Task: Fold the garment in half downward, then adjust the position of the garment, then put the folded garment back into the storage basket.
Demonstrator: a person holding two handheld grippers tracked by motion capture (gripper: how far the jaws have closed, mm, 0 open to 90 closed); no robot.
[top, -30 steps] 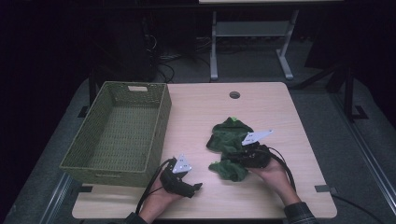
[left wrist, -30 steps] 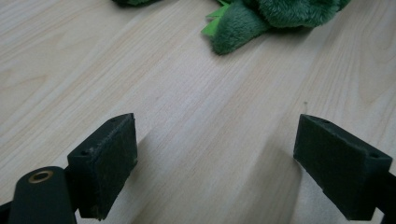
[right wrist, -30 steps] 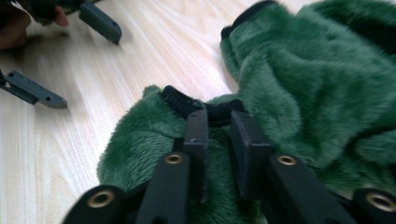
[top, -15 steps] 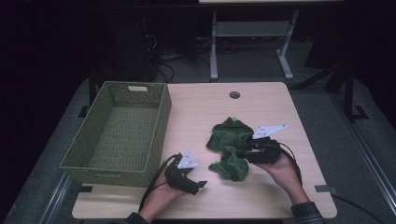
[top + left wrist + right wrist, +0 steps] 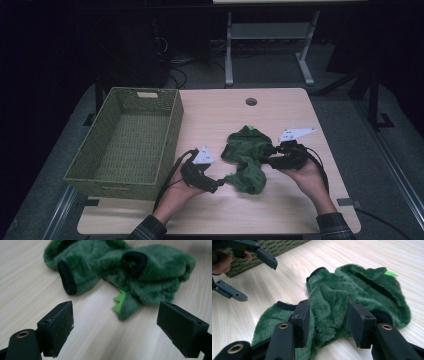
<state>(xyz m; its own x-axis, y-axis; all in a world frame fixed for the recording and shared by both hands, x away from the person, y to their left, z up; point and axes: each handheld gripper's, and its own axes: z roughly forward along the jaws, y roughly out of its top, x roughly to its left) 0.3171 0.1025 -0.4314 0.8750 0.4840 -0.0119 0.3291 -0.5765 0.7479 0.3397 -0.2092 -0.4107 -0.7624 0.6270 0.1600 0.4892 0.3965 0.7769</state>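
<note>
Green plush garment (image 5: 247,155) lies crumpled, long axis near-far; right gripper (image 5: 325,320) just opening around fold; left gripper (image 5: 115,325) wide.

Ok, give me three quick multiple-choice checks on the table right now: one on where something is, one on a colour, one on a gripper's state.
1. Where is the basket relative to the green fuzzy garment?
A. On the left side of the table
B. On the right side of the table
C. On top of the garment

2. What colour are the garment's cuffs?
A. White
B. Black
C. Red

3. How does the left gripper stand?
A. Shut on the garment
B. Shut on the basket rim
C. Open, over bare table

Key:
1. A, the high view shows the basket left of the garment.
2. B, the left gripper view shows dark black bands at the openings.
3. C, its jaws stand wide apart, with the garment lying beyond them.
</note>
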